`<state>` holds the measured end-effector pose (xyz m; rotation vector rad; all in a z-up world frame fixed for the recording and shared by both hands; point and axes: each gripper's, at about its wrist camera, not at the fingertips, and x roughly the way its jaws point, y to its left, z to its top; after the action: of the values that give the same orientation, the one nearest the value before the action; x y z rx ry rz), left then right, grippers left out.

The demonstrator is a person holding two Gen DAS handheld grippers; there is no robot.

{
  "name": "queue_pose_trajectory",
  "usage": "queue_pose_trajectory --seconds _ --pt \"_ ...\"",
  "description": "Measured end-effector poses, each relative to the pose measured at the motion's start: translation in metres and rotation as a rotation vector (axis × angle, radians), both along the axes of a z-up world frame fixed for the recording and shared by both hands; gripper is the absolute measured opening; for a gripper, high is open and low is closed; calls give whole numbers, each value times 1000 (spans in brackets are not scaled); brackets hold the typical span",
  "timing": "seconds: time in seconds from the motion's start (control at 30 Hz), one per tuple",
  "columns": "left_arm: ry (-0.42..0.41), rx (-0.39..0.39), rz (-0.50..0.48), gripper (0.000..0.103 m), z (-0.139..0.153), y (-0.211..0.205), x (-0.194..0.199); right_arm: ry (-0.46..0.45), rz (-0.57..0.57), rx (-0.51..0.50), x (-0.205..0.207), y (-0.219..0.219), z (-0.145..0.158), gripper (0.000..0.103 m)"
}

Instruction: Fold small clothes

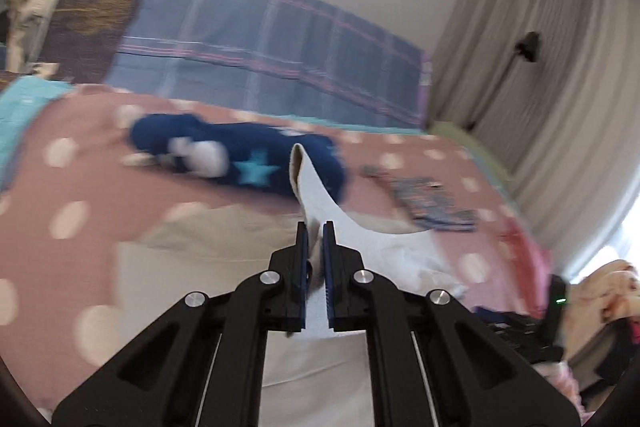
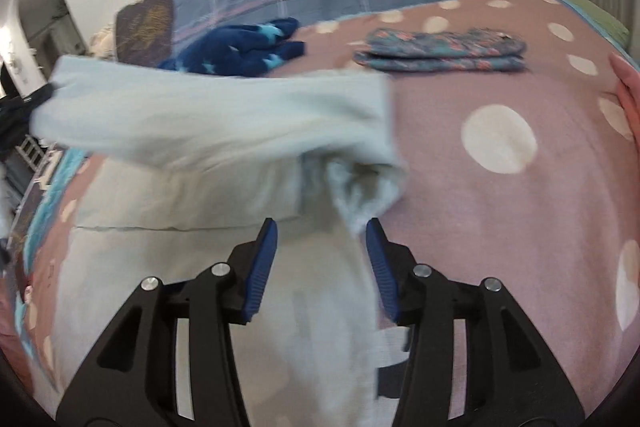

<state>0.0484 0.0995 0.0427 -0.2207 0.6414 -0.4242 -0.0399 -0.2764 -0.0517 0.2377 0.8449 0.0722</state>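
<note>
A small white garment (image 1: 320, 195) lies on the bed, and one edge of it is pulled up in a strip. My left gripper (image 1: 315, 227) is shut on that strip. In the right wrist view the same pale garment (image 2: 208, 119) stretches in a raised band from the left toward the middle, and its lower part lies flat. My right gripper (image 2: 322, 227) stands open just above it. A bunched fold sits just beyond its fingertips, and the pads are not pressing on the cloth. Both views are blurred.
A navy garment with light blue stars (image 2: 248, 47) lies crumpled at the back of the pink dotted bed cover (image 2: 480, 187). A folded flowered garment (image 2: 440, 51) lies to its right. A plaid blanket (image 1: 260, 39) stands behind, curtains (image 1: 540, 67) at right. A hand (image 2: 628, 95) shows at the right edge.
</note>
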Motion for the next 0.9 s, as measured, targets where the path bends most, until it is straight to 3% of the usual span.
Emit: queue_pose_trajectory --seconds 0.17,0.37,0.5,0.7,0.77,0.9 --pt "110 32 151 7 -43 52 4 41 26 -28 9 16 -14 48" --pt "178 35 239 7 -71 88 13 41 32 -88 15 23 -14 50" --pt "197 145 314 12 -81 89 14 47 28 -93 15 23 -15 50" --pt "160 144 194 19 -84 60 6 31 41 -93 16 23 -12 50" --pt "184 179 140 27 -99 38 9 17 43 -46 19 20 -8 50" --pt "248 219 95 30 -133 3 12 57 57 44 33 15 -17 50"
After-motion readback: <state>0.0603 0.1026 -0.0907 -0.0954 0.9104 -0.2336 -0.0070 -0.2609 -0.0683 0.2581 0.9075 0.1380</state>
